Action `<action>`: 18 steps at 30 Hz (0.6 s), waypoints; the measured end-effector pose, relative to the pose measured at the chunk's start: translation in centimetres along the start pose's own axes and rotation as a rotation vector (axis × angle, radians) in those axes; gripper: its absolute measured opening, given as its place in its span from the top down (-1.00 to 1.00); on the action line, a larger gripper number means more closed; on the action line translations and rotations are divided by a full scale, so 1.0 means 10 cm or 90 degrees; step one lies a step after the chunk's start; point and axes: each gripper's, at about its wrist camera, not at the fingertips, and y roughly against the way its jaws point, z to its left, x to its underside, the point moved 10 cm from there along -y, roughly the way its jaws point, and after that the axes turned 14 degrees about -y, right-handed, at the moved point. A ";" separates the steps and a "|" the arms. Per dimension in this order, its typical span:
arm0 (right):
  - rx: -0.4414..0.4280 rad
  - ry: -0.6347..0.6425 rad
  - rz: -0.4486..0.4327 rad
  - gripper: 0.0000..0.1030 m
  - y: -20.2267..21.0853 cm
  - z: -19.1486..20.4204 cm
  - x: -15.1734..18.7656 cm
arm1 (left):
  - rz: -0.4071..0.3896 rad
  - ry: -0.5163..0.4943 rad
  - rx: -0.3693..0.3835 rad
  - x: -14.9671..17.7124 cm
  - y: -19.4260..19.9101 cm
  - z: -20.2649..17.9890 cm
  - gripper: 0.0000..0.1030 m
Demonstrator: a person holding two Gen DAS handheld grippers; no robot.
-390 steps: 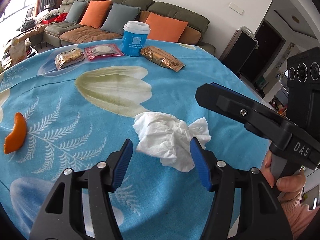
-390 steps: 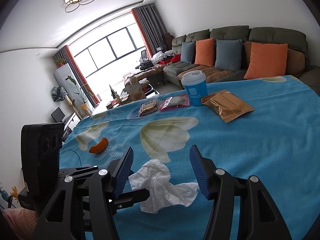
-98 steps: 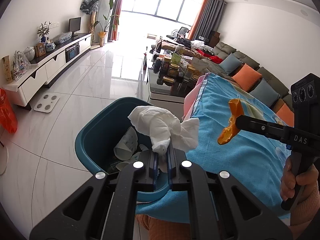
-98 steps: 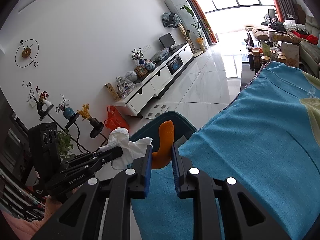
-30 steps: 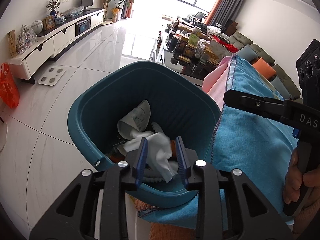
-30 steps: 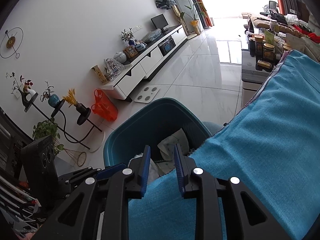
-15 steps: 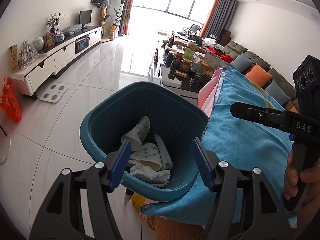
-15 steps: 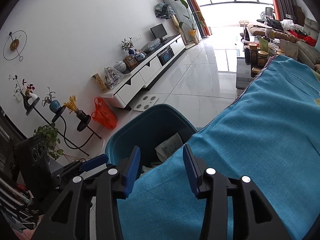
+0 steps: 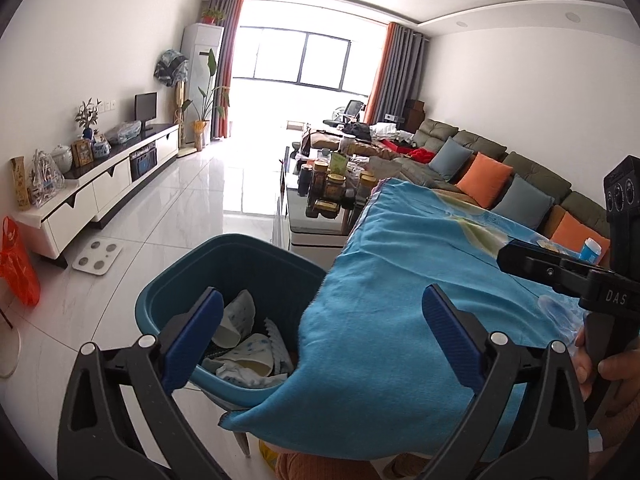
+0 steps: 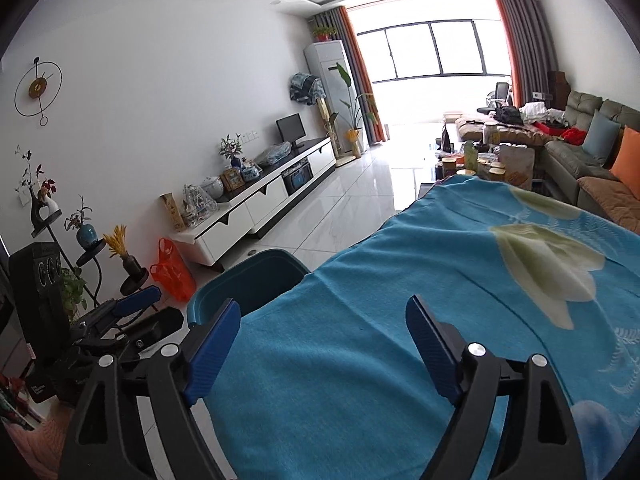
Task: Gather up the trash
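Left gripper (image 9: 322, 334) near the camera, jaws opening wide with nothing pinched, blue pads apart over the teal bin (image 9: 240, 256) and the near corner of the blue cloth (image 9: 384, 280) draping the tabletop. Bin on the white tiled floor (image 9: 160, 216), just left of the tabletop edge, partly under the overhanging cloth. Inside it, crumpled white paper trash (image 9: 244, 344) with pale blue dots, heaped at the bottom. Right gripper (image 10: 323, 344) above the cloth, jaws also opening, empty, pointing toward the far window. Seen from the left wrist, its black body far right, held in a hand (image 9: 608, 364). Far right on the tabletop, a blue cup (image 9: 590, 249) with a white lid, well apart from the bin. Orange bag (image 10: 172, 270) on the floor beside the white cabinet (image 10: 256, 196), left.
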 end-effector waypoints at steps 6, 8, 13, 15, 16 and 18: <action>0.083 0.014 -0.085 -0.87 0.51 -0.33 0.05 | -0.029 -0.021 0.023 -0.16 0.02 -0.45 -0.89; 0.116 0.013 -0.113 -0.87 0.68 -0.46 0.08 | -0.033 -0.030 0.032 -0.19 0.01 -0.60 -0.89; 0.185 0.002 -0.173 -0.87 1.08 -0.80 0.11 | -0.055 -0.059 0.047 -0.30 -0.01 -0.97 -0.89; 0.218 0.003 -0.187 -0.87 1.20 -0.93 0.13 | -0.070 -0.071 0.057 -0.36 0.02 -1.12 -0.89; 0.230 -0.001 -0.197 -0.87 1.27 -0.99 0.13 | -0.076 -0.078 0.057 -0.38 0.04 -1.19 -0.89; 0.243 -0.018 -0.208 -0.87 1.39 -1.09 0.15 | -0.085 -0.092 0.058 -0.43 0.04 -1.33 -0.89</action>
